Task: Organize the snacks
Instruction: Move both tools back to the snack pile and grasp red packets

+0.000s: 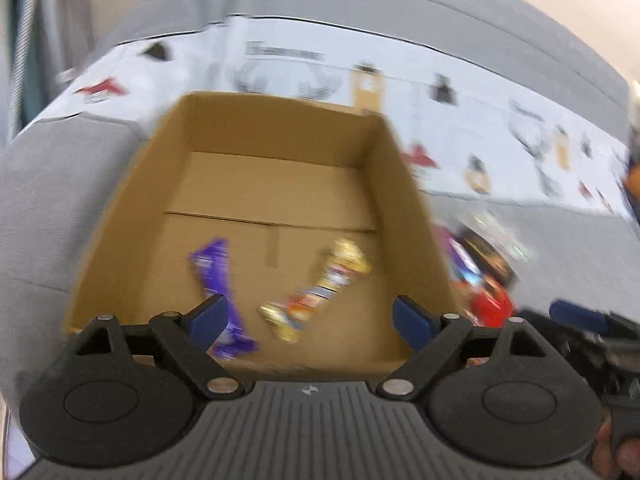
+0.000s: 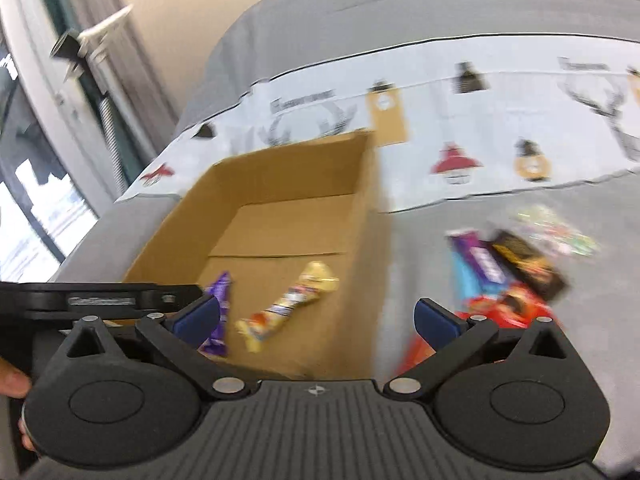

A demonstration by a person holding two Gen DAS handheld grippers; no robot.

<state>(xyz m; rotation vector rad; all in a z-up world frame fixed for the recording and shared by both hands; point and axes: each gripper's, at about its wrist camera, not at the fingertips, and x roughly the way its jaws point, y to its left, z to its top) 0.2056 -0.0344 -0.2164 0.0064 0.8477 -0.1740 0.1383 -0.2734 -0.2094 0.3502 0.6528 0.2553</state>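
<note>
An open cardboard box (image 1: pixel 276 188) (image 2: pixel 280 184) stands on a grey sofa. Inside it lie a purple snack wrapper (image 1: pixel 220 272) (image 2: pixel 220 300) and a gold twisted snack packet (image 1: pixel 320 288) (image 2: pixel 292 304). My left gripper (image 1: pixel 310 322) hangs open above the box's near end, nothing between its blue pads. My right gripper (image 2: pixel 316 320) is open too, over the box's right wall, empty. Right of the box lies a pile of snacks (image 2: pixel 508 276) (image 1: pixel 480 272): purple, black and red packs. The left view shows the right gripper's body at its right edge, and the right view shows the left one's at its left edge.
A white cloth (image 2: pixel 480 120) (image 1: pixel 440 120) printed with antlers and small figures covers the sofa back behind the box. A clear bag of coloured sweets (image 2: pixel 556 232) lies past the pile. A window and a curtain (image 2: pixel 48 140) stand at the left. A hand shows at each frame edge.
</note>
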